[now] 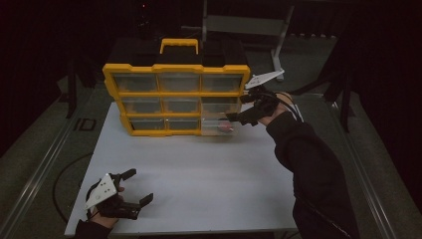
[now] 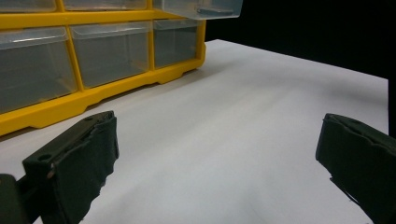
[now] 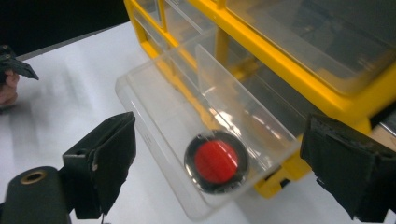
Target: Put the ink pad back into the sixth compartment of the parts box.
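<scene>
The red disc [image 3: 216,161] already lies in the pulled-out drawer [image 3: 154,100], at the bottom right of the yellow cabinet [image 1: 176,69]. The right hand-held gripper [image 3: 212,168] hangs over it, jaws spread wide and empty. I'd say the drop is done; pushing the drawer shut is left. At seven o'clock on the counter [image 1: 209,169], the left hand-held gripper [image 1: 132,185] rests open, holding nothing.

The pulled-out drawer [image 3: 187,116] is clear, glossy plastic, and its cabinet [image 1: 176,67] is smooth yellow plastic. The desk [image 1: 199,179] looks white and matt, and the disc [image 3: 216,161] is glossy red.
</scene>
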The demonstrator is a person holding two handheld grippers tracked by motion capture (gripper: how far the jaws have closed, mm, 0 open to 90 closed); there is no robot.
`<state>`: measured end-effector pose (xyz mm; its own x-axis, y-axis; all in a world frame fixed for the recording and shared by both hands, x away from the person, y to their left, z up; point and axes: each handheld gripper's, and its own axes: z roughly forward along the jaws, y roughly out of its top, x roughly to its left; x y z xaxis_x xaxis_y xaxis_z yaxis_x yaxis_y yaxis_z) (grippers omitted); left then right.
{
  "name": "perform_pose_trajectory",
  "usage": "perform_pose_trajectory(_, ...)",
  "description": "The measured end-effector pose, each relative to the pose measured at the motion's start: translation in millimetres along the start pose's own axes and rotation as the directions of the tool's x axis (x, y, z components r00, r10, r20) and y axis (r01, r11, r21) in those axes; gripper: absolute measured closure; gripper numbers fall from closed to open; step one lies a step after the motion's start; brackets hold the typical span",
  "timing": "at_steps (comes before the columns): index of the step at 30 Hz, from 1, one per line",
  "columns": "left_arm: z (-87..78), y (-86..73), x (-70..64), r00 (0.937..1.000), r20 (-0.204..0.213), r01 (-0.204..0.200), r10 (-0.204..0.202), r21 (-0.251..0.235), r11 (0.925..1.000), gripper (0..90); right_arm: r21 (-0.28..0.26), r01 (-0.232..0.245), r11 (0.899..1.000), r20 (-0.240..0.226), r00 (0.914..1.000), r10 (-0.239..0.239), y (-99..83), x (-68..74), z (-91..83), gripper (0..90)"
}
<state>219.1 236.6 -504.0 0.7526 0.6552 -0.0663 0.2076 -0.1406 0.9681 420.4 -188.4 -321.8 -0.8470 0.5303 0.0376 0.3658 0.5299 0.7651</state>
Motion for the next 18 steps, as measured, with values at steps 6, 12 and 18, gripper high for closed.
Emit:
perform_pose_trajectory(6, 0.4, -0.1, -0.3, 1.0, 0.002, 0.003, -0.003, 0.002, 1.0, 0.0, -0.016, -0.014, 1.0, 0.022, 0.9997, 0.015, -11.3, -3.3, -11.7, 10.7)
perform_pose_trajectory(12, 0.6, -0.1, -0.3, 1.0, 0.003, 0.003, -0.003, 0.002, 1.0, 0.0, -0.025, -0.023, 0.999, 0.029, 0.9993, 0.023, -25.7, -3.7, -18.1, 10.7)
perform_pose_trajectory(18, 0.8, 0.0, -0.3, 1.0, 0.004, 0.003, -0.003, 0.002, 1.0, 0.0, -0.025, -0.034, 0.999, 0.026, 0.9991, 0.035, -43.3, -4.1, -17.7, 10.7)
